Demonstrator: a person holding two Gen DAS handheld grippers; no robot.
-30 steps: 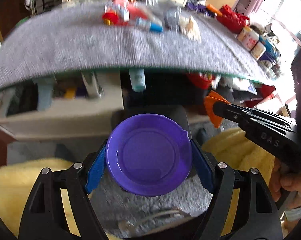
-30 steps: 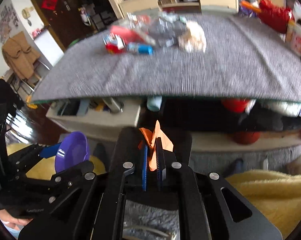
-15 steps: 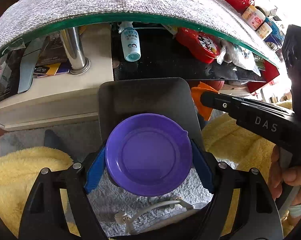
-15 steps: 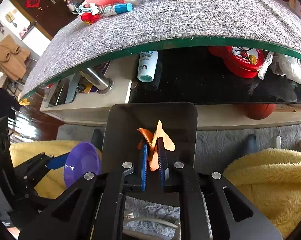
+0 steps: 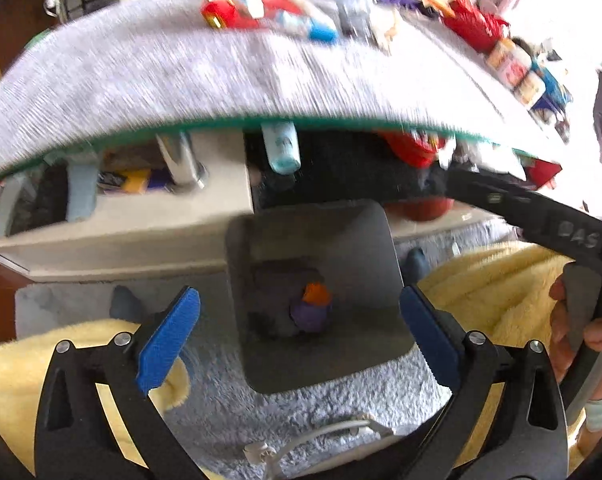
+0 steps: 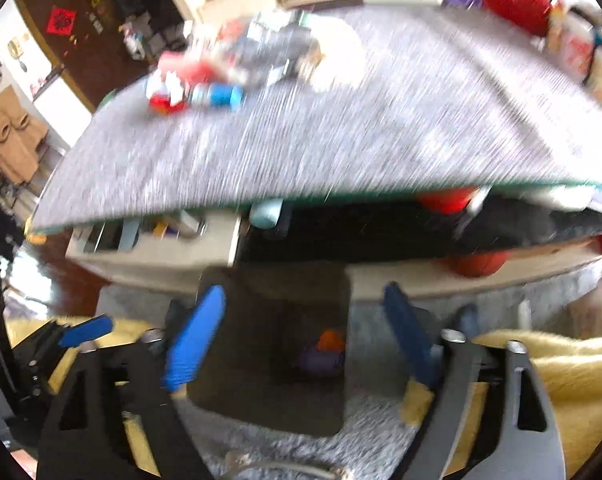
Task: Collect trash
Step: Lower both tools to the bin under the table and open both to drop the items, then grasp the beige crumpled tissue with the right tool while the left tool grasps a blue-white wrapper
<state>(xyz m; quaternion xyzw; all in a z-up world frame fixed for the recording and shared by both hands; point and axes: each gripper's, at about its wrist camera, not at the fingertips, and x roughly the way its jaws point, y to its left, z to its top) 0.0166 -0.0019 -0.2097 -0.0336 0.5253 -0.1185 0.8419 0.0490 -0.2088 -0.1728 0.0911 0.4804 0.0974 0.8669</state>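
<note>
Open bin mouth [image 5: 313,240] below, unobstructed; table edge [image 5: 221,124] overhanging just beyond; yellow blanket [image 5: 497,280] crowding both sides; white cable [image 5: 321,432] lying nearer.

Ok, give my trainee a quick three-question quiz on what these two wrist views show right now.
1. True or false: the left tongs grip the purple dish.
2. Where does the orange scrap lie?
A. between the right tongs
B. on the grey table mat
C. in the dark bin, on the purple dish
3. Fill in: the red and blue trash items not yet collected lie on the ____.

Key: 1 false, both tongs are opening with nothing between their pads; the dish lies in the bin. 2 C. 3 grey table mat.
</note>
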